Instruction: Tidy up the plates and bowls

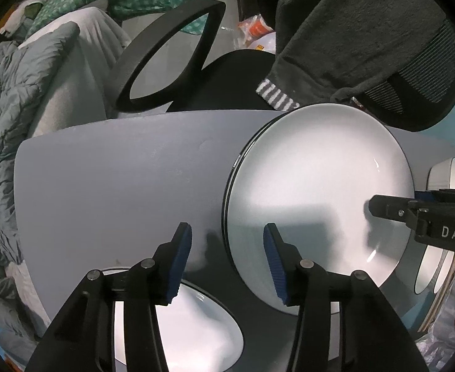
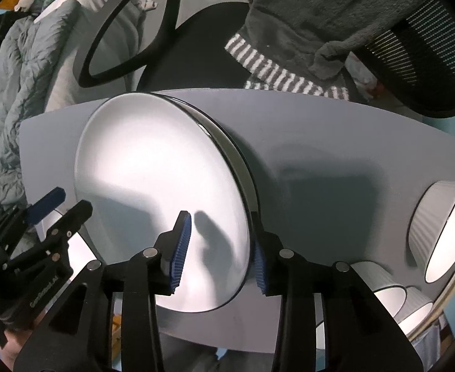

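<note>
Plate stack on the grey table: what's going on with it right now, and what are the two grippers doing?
A person is working two handheld grippers over the plate stack on the grey table. The left gripper and the right gripper each straddle opposite edges of the top plate with jaws open; no pad presses on it. The stack sits flat on the table. Ribbed white bowls wait off to the side, and another plate lies nearer the left camera.

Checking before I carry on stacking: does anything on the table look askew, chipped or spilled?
Nothing stands out. The white round plate sits level on the plates under it on the grey table; no chips or spills show. The white ribbed bowls stand upright.
</note>
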`<state>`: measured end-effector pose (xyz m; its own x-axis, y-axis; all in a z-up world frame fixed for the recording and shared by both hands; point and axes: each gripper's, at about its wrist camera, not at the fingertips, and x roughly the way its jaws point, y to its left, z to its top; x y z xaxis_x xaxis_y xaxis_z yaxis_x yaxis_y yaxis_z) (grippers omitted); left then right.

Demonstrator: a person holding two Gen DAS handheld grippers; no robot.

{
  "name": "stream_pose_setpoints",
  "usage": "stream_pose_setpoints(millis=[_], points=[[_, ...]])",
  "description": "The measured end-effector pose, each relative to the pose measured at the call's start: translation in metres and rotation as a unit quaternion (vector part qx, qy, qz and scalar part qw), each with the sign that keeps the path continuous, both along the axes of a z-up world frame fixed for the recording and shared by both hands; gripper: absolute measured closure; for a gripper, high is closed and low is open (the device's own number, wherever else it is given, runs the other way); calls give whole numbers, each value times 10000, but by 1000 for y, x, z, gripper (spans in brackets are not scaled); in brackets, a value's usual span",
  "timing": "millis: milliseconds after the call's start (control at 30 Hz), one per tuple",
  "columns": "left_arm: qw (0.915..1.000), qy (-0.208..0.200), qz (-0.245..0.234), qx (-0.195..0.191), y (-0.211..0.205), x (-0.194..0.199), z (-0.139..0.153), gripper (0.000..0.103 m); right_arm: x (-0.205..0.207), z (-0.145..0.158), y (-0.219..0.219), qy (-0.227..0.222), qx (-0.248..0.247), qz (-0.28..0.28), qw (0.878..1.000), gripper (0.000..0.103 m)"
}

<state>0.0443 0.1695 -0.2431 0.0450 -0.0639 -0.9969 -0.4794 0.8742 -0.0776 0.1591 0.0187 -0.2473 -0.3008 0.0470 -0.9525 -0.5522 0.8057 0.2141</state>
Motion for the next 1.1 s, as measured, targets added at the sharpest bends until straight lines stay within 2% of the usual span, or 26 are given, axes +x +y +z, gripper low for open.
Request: stream_pose_setpoints(millis=[233, 267, 300, 600, 933, 1100], points=[[9999, -100, 107, 16, -1, -5, 10, 53, -5, 5, -1, -205, -84, -21, 9998, 66], [9999, -119, 114, 30, -2, -6, 12, 53, -5, 7, -2, -302, -149, 13, 9994, 60], [9998, -133, 117, 46, -2, -7, 14, 53, -6, 8, -2, -406, -188, 57, 9990, 59], [9994, -277, 207, 72, -6, -23, 34, 49, -9, 20, -13, -663, -137, 145, 9976, 59], [9990, -396, 152, 148, -15, -44, 59, 48, -21, 62, -18, -1282, 75, 520, 9904, 55], [9985, -510, 131, 156, -18, -55, 73, 48, -31, 81, -17, -1437, 243, 708, 9868, 55]])
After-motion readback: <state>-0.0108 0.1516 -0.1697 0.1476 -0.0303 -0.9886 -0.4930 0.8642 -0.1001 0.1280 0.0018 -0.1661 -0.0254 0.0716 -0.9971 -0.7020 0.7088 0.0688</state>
